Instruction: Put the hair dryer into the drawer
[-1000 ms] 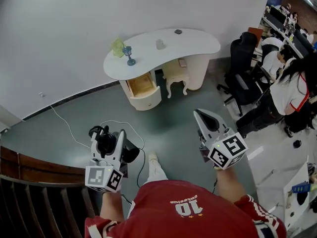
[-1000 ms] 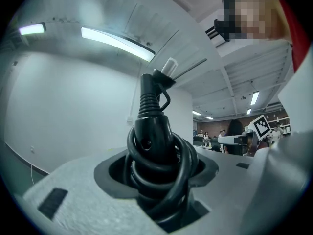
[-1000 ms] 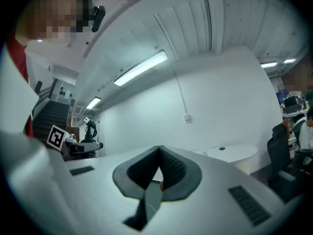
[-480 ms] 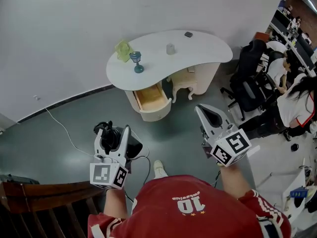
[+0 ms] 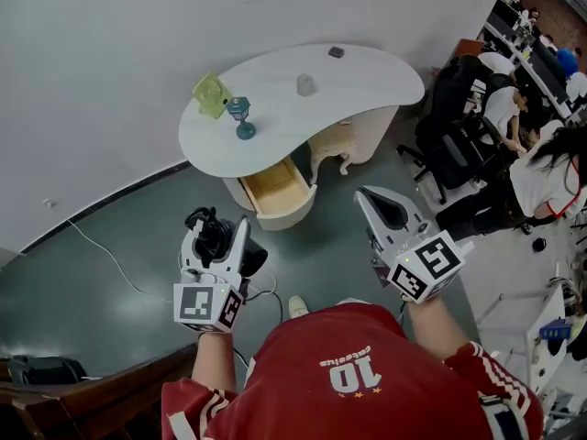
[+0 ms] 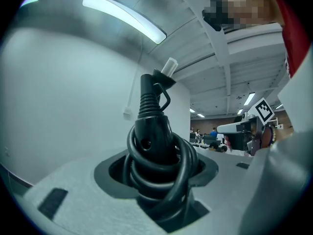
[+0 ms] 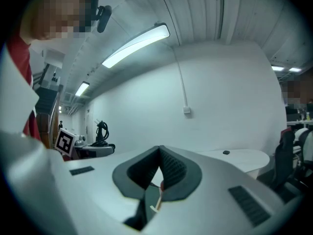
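Note:
The black hair dryer (image 5: 214, 239), its cord wound round the handle, sits between the jaws of my left gripper (image 5: 218, 238), which is shut on it. In the left gripper view the dryer's handle and coiled cord (image 6: 157, 151) stand upright between the grey pads of the left gripper (image 6: 159, 185), plug on top. My right gripper (image 5: 367, 198) is held level beside it, shut and empty; in its own view the right gripper's (image 7: 158, 160) pads meet at the tip. Ahead, the drawer (image 5: 272, 187) stands pulled open under the white curved desk (image 5: 367, 76), its wooden inside bare.
A blue goblet (image 5: 242, 117), a green object (image 5: 211, 93), a cup (image 5: 305, 84) and a small dark item (image 5: 336, 52) are on the desk. A white stool (image 5: 335, 147) stands under it. Office chairs (image 5: 454, 140) and seated people are at the right. A cable (image 5: 110, 262) trails over the floor.
Both grippers and the person have moved across the floor toward the desk, which now lies closer. The left gripper's hold on the dryer is unchanged; the right stays shut.

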Tool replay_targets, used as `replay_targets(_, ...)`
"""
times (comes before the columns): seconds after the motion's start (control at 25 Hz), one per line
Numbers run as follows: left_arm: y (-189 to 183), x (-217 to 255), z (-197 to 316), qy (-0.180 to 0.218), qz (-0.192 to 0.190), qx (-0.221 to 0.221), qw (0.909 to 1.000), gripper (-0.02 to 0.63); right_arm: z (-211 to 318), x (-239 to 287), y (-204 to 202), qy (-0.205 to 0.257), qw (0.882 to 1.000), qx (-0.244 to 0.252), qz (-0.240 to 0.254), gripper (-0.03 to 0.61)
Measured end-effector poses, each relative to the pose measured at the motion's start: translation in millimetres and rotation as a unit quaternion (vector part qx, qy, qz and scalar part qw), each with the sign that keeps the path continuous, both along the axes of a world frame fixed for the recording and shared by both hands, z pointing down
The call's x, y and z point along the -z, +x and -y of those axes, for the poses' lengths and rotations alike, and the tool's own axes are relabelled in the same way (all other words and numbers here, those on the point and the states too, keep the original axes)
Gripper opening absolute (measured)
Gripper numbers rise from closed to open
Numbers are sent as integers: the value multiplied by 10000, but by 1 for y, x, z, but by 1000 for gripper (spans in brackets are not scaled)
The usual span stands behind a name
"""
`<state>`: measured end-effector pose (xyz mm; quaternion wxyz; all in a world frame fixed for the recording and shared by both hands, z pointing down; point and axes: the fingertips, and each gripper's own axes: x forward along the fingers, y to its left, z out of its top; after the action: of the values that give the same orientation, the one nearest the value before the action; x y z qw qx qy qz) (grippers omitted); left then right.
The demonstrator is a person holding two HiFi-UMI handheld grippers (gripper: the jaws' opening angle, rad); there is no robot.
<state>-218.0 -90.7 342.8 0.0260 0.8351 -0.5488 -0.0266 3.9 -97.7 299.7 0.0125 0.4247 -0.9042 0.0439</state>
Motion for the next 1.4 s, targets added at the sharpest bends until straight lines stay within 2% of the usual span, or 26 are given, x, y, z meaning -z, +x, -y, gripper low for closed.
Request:
replay_targets(0.2, 20, -37, 39, -262, 172, -324, 9990, 258, 26, -23, 7, -176, 9998, -68, -75, 5)
replay_targets(0.4, 42, -71, 80, -535, 240, -485, 9971, 258, 64, -42, 12, -336, 9994, 85, 1, 5)
replay_targets(0.64, 75, -109, 135, -686, 959, -702, 9905, 258, 125, -66, 11, -486, 9978, 442, 86, 5)
replay_targets(0.8, 96, -141, 174, -832, 1207, -801, 9859, 258, 164, -85, 13, -661, 9958, 623, 118, 5)
replay_targets(1.2, 128, -247, 240, -1436, 1697, -1188, 9677, 256, 224, -136, 15, -1064, 9909, 799, 194, 5)
replay_targets(1.4, 135, -303, 259, -1865, 1990, -1260, 9538, 256, 235, -156, 17, -1252, 9884, 857, 108, 5)
